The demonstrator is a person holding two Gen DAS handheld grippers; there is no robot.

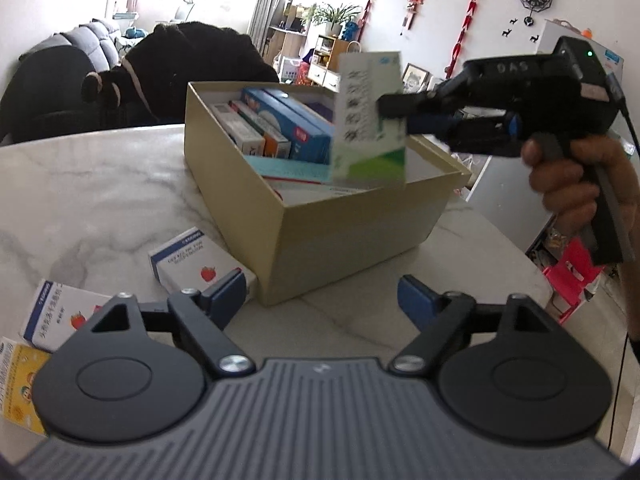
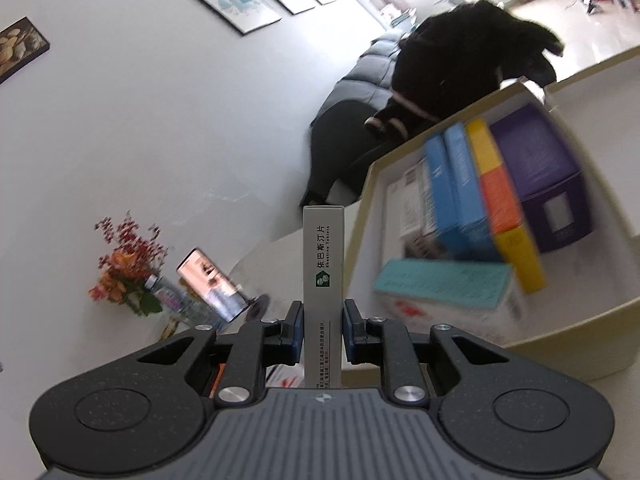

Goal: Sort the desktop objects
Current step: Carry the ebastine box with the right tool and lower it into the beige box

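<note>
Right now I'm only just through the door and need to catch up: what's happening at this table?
A person is sorting medicine boxes into a beige cardboard box on the marble table. The right gripper is shut on a green-and-white medicine box, held above the cardboard box. The left gripper is open and empty; three medicine boxes, one a strawberry-printed box, remain on the table.

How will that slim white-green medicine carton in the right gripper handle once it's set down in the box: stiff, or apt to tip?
The white-green carton looks like thin card, so probably light and stiff, though crushable where the right gripper clamps its narrow faces. Tall and slim, it would likely tip if stood on end in the cardboard box unless leaned against the packed cartons.
</note>
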